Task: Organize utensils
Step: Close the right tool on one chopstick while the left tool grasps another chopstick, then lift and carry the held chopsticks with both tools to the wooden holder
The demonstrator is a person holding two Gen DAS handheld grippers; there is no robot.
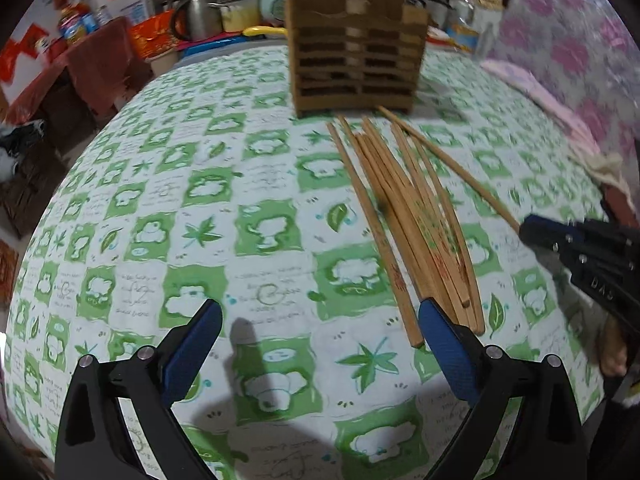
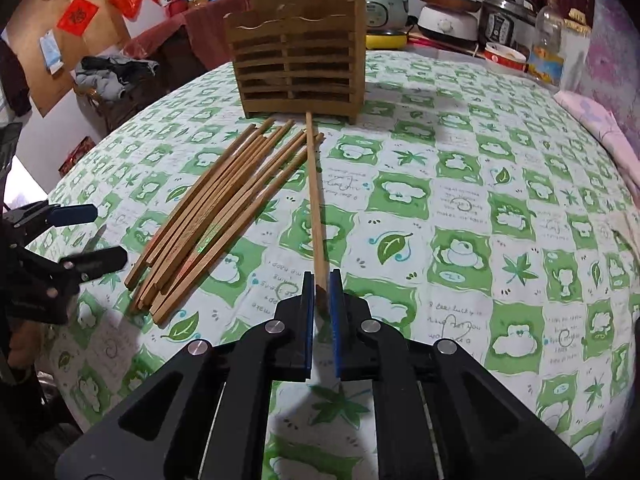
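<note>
Slatted wooden holder upright at the table's far side, contents hidden; my right tool pinches one plain chopstick aimed at it, beside the fanned bundle; my left tool gapes wide, holding nothing.

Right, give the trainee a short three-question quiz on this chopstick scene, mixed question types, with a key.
1. True or false: the right gripper is shut on a single chopstick.
2. Multiple choice: the left gripper is A) shut on the chopstick pile, B) open with nothing between its fingers, C) inside the holder.
3. Fill in: the far tip of the held chopstick points toward the wooden ____ standing on the green-patterned tablecloth.

Key: 1 true. 2 B; the chopstick pile lies loose on the cloth, just ahead of its right-hand finger. 3 holder.
</note>
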